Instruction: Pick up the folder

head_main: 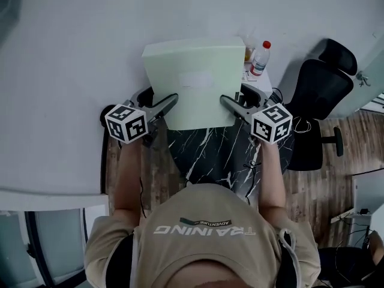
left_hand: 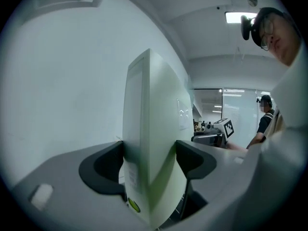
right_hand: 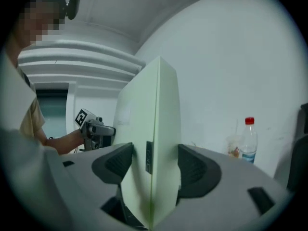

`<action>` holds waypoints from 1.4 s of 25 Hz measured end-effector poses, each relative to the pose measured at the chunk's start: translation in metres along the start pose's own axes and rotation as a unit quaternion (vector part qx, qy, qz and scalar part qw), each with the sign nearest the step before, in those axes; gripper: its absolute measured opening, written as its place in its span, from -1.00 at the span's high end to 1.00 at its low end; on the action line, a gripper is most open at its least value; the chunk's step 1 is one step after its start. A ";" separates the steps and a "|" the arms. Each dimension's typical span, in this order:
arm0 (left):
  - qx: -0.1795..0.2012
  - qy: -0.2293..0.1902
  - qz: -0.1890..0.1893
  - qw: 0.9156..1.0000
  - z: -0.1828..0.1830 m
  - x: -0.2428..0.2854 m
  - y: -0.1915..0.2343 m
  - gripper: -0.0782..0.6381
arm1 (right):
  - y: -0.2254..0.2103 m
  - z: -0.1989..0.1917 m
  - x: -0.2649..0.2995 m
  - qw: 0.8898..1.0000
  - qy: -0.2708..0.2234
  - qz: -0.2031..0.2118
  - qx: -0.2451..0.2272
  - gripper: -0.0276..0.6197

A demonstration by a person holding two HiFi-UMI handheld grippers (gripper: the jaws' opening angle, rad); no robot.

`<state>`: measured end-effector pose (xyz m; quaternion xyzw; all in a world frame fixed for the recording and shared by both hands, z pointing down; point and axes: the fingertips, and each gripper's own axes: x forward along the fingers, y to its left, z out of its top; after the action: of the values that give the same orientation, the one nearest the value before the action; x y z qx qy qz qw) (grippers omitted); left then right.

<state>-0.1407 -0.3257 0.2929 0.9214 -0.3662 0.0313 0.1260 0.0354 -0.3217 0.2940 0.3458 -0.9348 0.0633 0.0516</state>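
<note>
A thick pale green folder (head_main: pixel 195 80) is held up off the dark marble table (head_main: pixel 210 155), its broad face toward the head camera and a white label in its middle. My left gripper (head_main: pixel 171 104) is shut on the folder's lower left edge. My right gripper (head_main: pixel 227 104) is shut on its lower right edge. In the left gripper view the folder (left_hand: pixel 151 129) stands edge-on, squeezed between the two dark jaws. The right gripper view shows the folder (right_hand: pixel 154 134) edge-on between that gripper's jaws in the same way.
A clear plastic bottle (head_main: pixel 260 57) with a red cap stands at the table's back right, next to a cup (right_hand: pixel 234 147). A black office chair (head_main: pixel 318 95) is to the right of the table. A white wall (head_main: pixel 72 71) lies behind the folder.
</note>
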 end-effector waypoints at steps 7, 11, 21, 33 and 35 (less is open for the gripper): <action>0.063 -0.052 -0.002 0.997 0.054 -0.019 -0.021 -0.13 | 0.015 0.050 -0.015 0.997 -0.060 -0.008 -0.038 0.08; 0.078 -0.062 -0.005 0.995 0.067 -0.026 -0.026 -0.13 | 0.023 0.066 -0.019 0.995 -0.074 -0.012 -0.059 0.08; 0.085 -0.074 -0.005 0.994 0.073 -0.033 -0.024 -0.13 | 0.029 0.073 -0.017 0.994 -0.084 -0.014 -0.072 0.08; 0.087 -0.078 0.000 0.993 0.074 -0.037 -0.024 -0.13 | 0.030 0.073 -0.015 0.994 -0.082 -0.008 -0.072 0.08; 0.085 -0.077 0.001 0.993 0.073 -0.037 -0.025 -0.13 | 0.030 0.073 -0.015 0.994 -0.080 -0.007 -0.071 0.08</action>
<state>-0.1533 -0.3025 0.2112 0.9281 -0.3717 -0.0081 0.0185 0.0233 -0.3002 0.2175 0.3518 -0.9356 -0.0315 0.0012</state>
